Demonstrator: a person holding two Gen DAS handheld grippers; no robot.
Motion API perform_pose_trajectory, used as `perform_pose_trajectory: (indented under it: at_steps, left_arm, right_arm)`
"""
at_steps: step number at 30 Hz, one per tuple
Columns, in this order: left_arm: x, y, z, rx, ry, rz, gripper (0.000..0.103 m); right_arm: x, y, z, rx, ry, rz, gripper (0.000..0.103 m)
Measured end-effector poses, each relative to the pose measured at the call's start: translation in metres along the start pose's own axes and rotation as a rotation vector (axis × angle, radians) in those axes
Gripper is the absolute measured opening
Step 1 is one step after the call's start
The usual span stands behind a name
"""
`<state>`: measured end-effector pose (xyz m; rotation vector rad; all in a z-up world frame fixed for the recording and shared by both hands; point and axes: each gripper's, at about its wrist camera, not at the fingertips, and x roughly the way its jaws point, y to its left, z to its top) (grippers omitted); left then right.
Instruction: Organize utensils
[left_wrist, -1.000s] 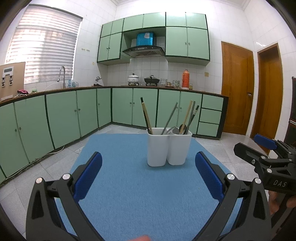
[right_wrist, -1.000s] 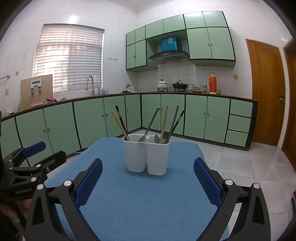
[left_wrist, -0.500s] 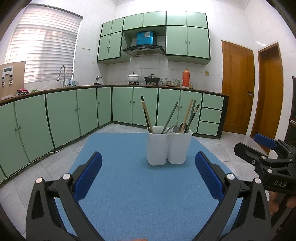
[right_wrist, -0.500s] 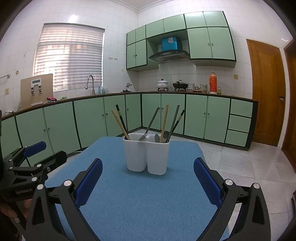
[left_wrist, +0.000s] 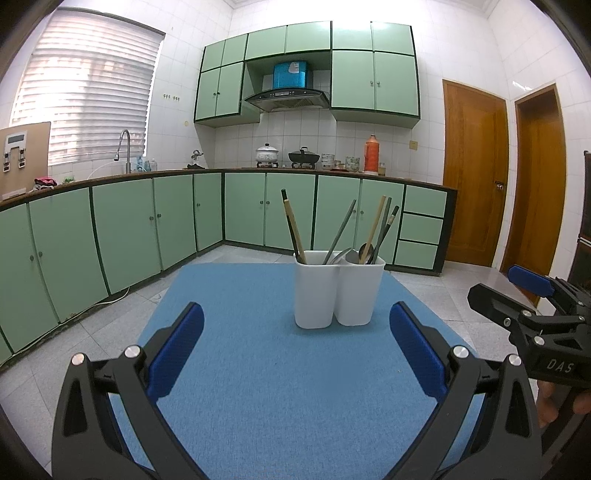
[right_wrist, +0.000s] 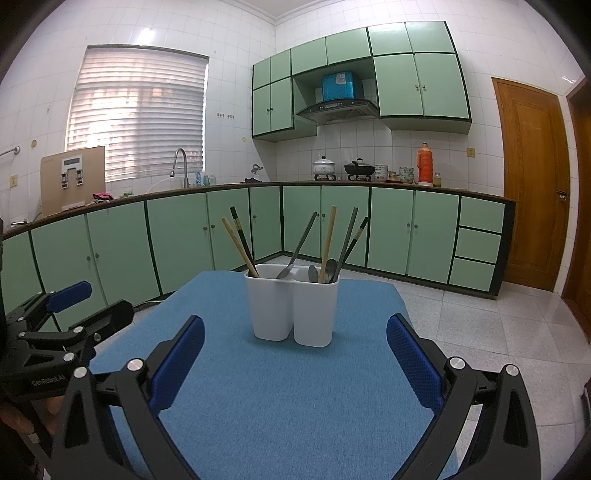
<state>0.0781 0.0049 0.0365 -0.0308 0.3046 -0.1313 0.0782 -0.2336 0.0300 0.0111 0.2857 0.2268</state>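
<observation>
A white two-compartment utensil holder (left_wrist: 338, 290) (right_wrist: 291, 304) stands upright on the blue table mat (left_wrist: 280, 387) (right_wrist: 280, 398). Its left compartment holds a wooden and a dark chopstick (left_wrist: 293, 230) (right_wrist: 240, 240) plus a grey spoon (right_wrist: 301, 245). The right compartment holds a wooden chopstick (right_wrist: 328, 242), dark chopsticks (left_wrist: 386, 230) and spoons (left_wrist: 364, 251). My left gripper (left_wrist: 295, 347) hovers open in front of the holder, nothing between its fingers. My right gripper (right_wrist: 295, 350) is likewise open and empty, also visible at the right edge of the left wrist view (left_wrist: 532, 295).
Green kitchen cabinets (left_wrist: 147, 221) and a counter with pots (left_wrist: 266, 153) and a red thermos (left_wrist: 371, 153) run behind the table. Two wooden doors (left_wrist: 474, 177) stand at the right. Tiled floor (right_wrist: 480, 325) surrounds the table. A hand (left_wrist: 557, 400) holds the right gripper.
None of the utensils has moved. Both grippers stay open and nearly still, with only a slight drift of view.
</observation>
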Motion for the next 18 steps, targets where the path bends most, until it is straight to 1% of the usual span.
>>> perform_pose_trajectory:
  at_steps: [18]
  left_arm:
    - [0.0011,-0.0011,0.0001,0.000,0.001,0.002,0.098]
  right_arm:
    - [0.0003,-0.0018,-0.0037,0.001,0.005,-0.002,0.097]
